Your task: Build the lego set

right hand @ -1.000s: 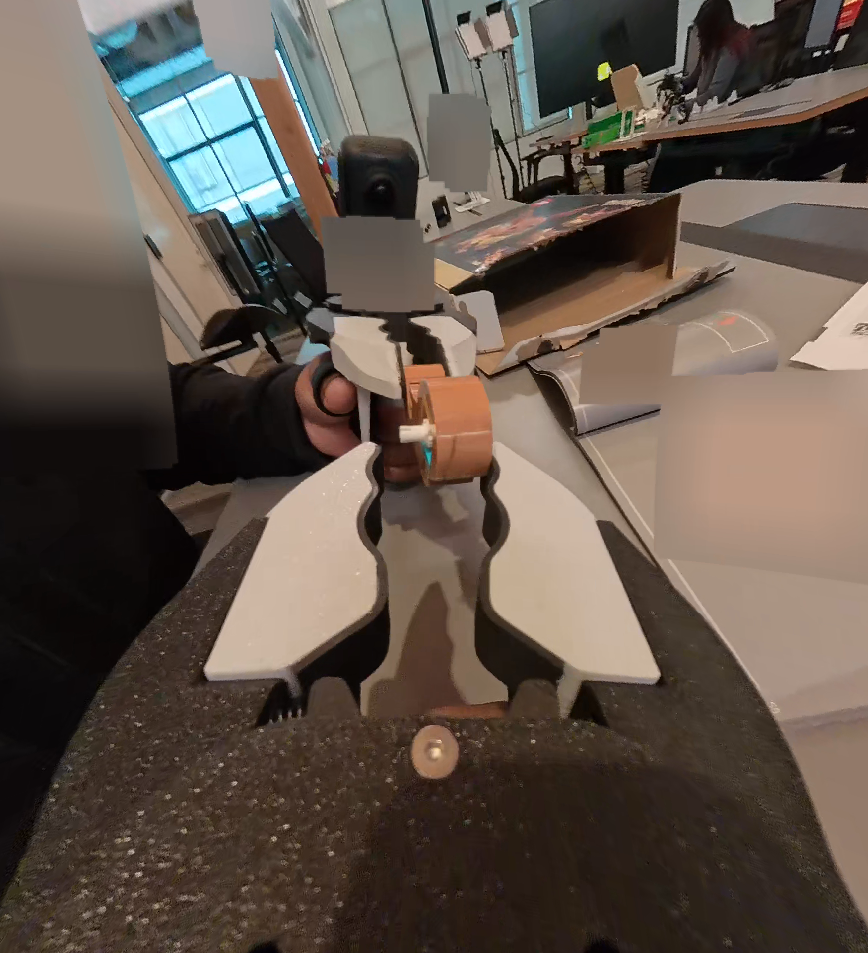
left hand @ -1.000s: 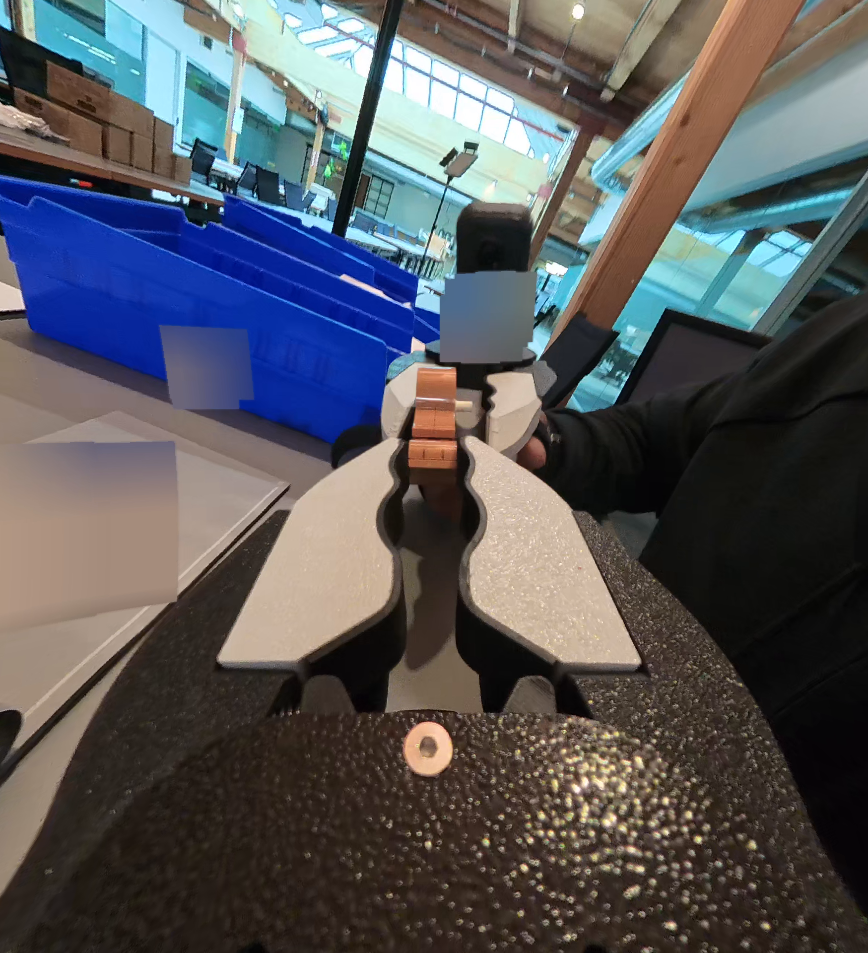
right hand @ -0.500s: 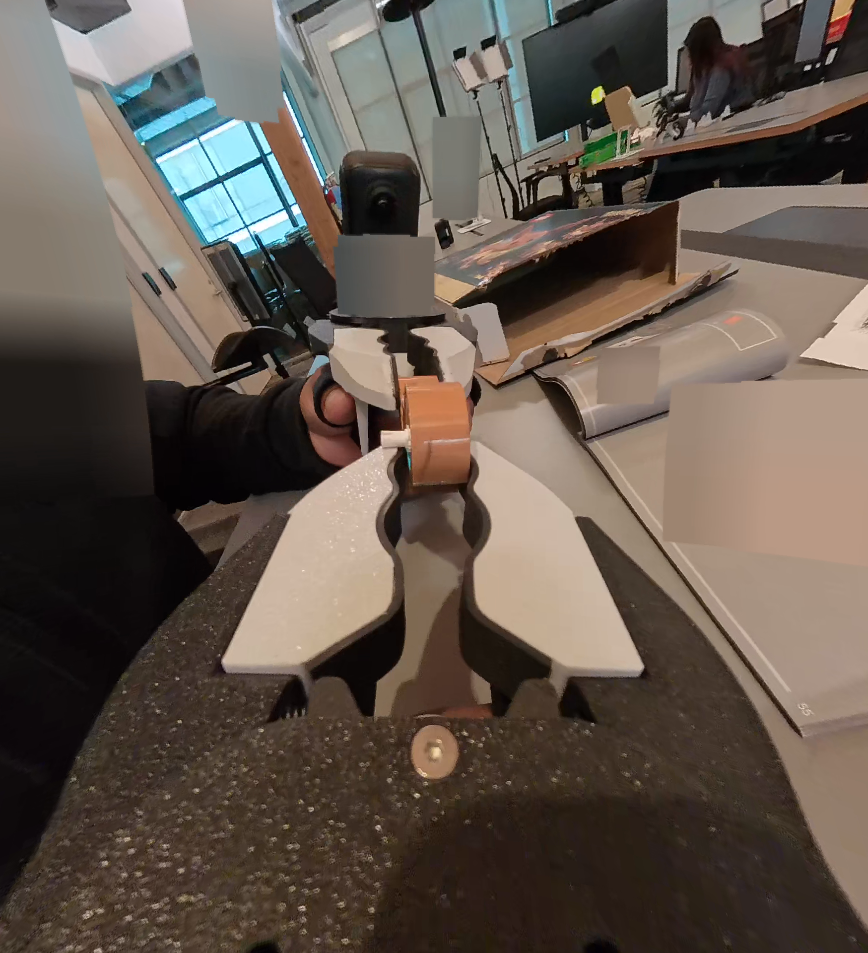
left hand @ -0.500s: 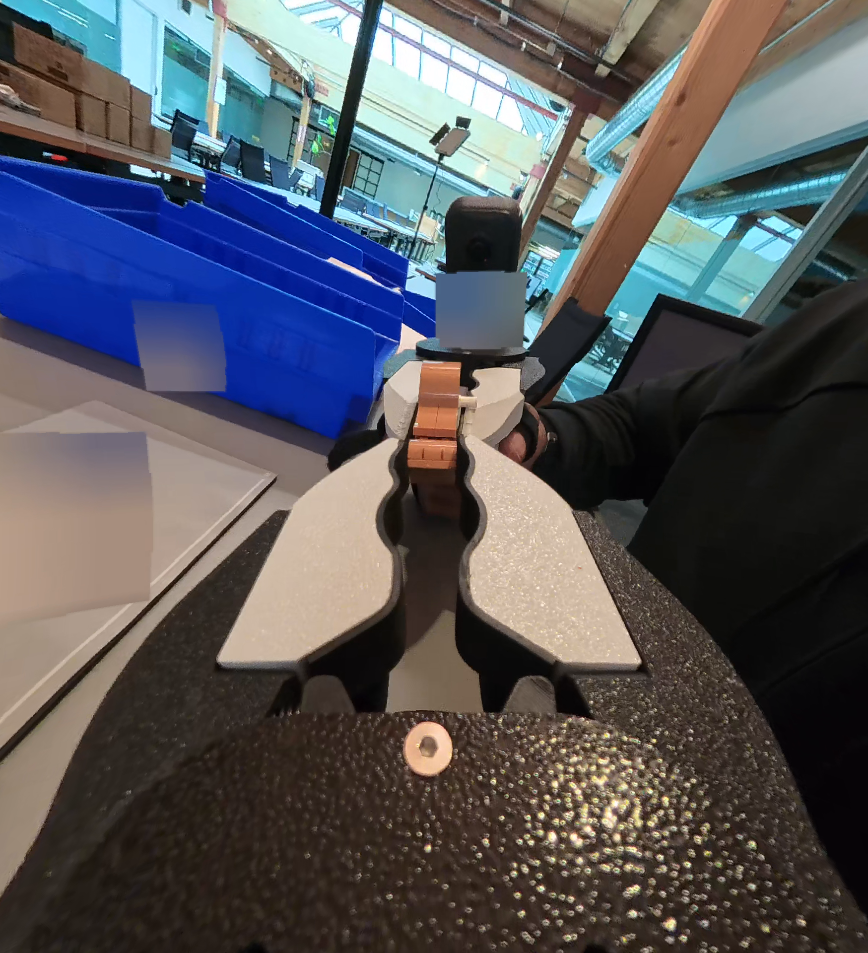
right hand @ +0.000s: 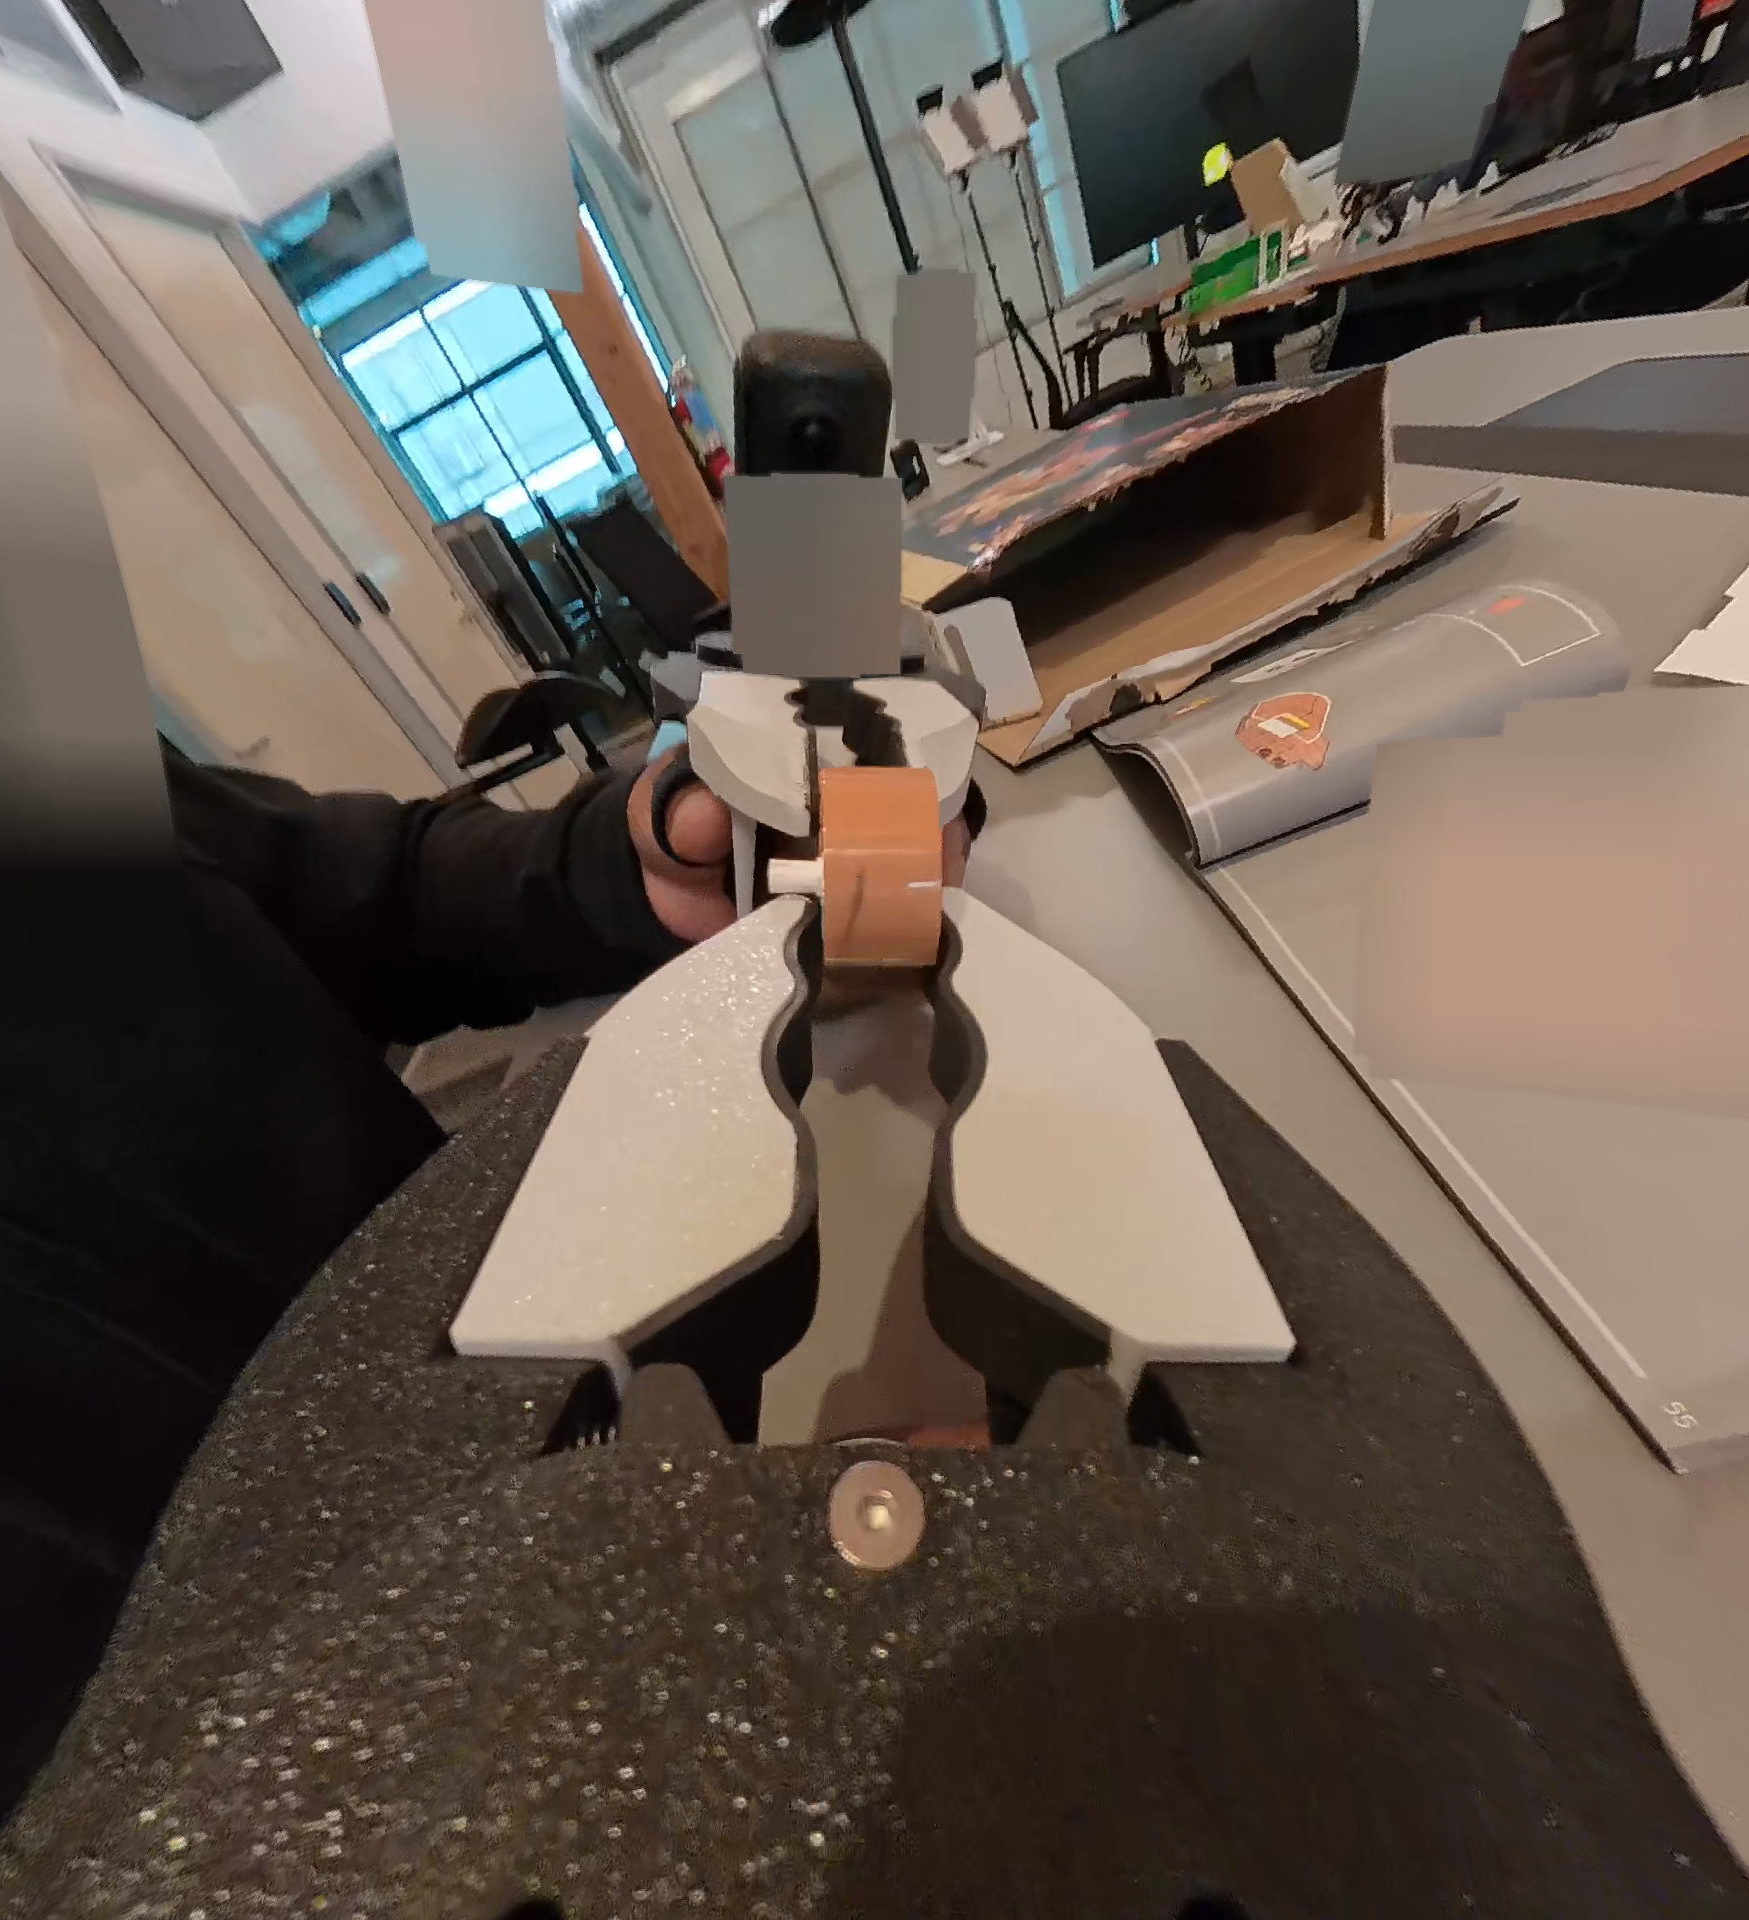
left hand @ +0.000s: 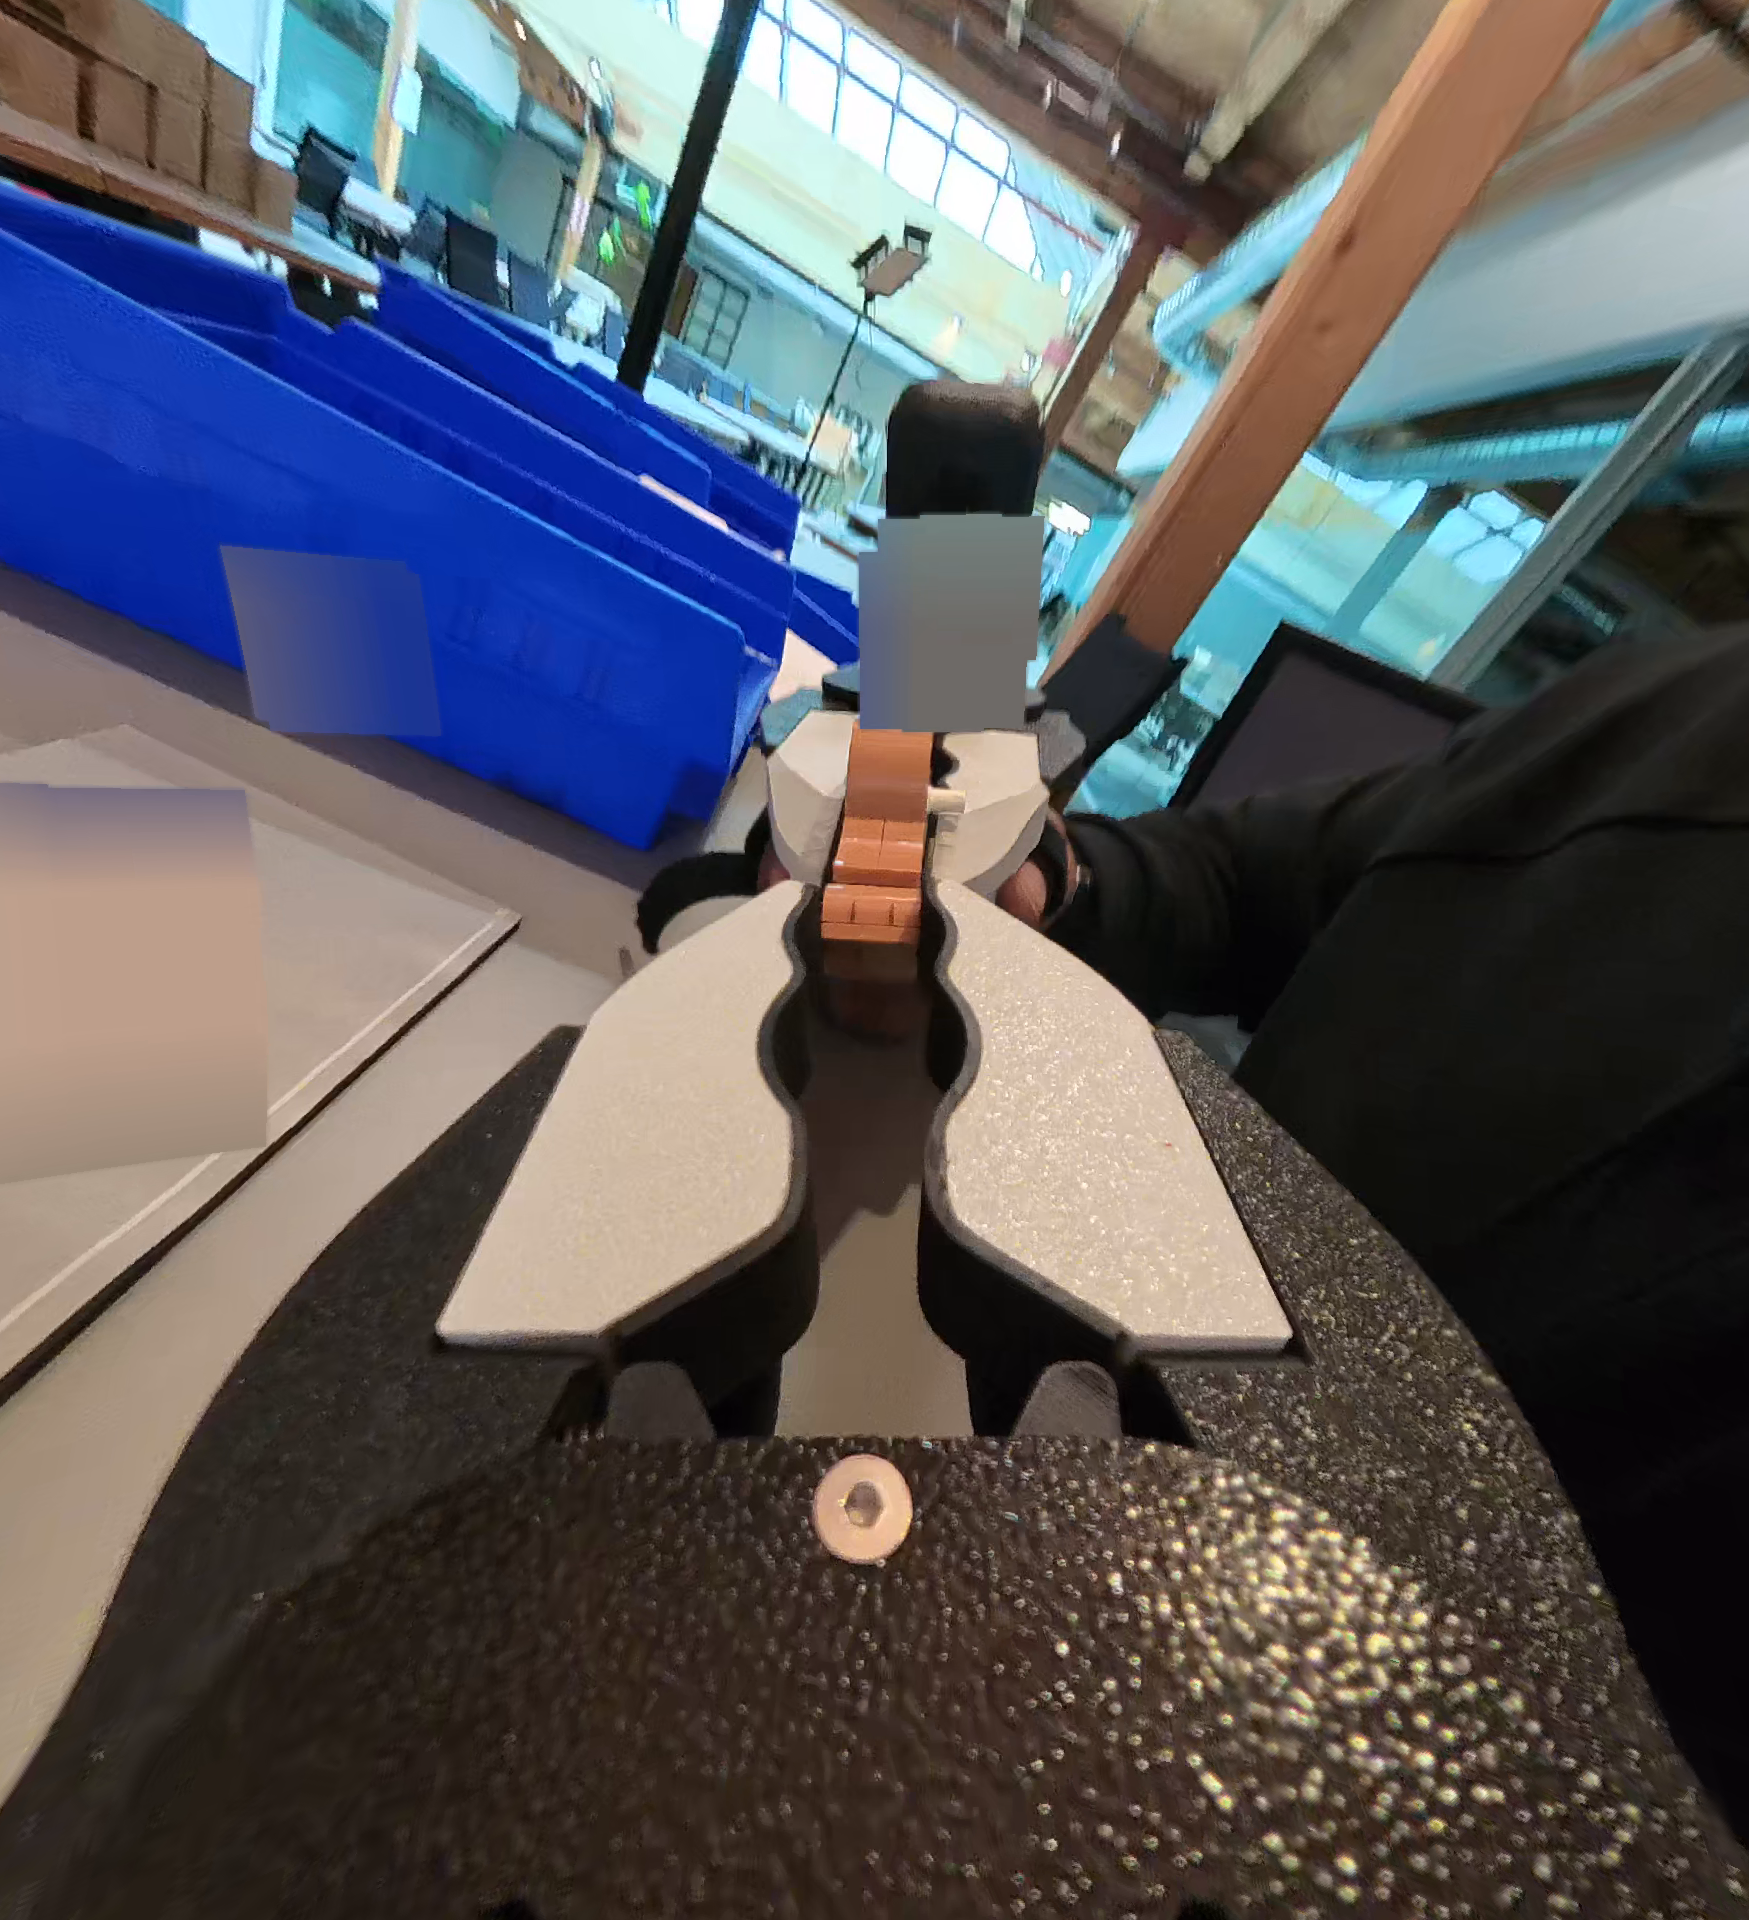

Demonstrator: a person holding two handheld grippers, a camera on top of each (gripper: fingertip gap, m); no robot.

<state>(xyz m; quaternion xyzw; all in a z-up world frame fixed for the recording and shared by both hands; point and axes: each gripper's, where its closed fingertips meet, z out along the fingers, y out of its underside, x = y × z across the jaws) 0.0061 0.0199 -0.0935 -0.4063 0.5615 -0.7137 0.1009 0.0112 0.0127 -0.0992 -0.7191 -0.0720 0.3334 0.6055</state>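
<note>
Brown brick-built assembly (left hand: 872,883): held in mid-air above grey tabletop (left hand: 537,966), clamped between both tongs facing each other. Left tongs (left hand: 868,920) closed on stacked-brick end; right tongs (right hand: 875,940) closed on rounded drum end (right hand: 880,883). Small white peg (right hand: 790,876) projecting sideways. Lower part hidden behind fingertips; join between sections indistinct. Blue bins (left hand: 330,520), torn cardboard box (right hand: 1213,540), open booklet (right hand: 1369,727) beyond.

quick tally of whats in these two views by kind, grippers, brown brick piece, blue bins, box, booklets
grippers: 2, left gripper and right gripper, each closed on the brown brick piece
brown brick piece: 1, held between both
blue bins: at least 2, the far ones blur together
torn cardboard box: 1
open booklets: 1
total: at least 7
</note>
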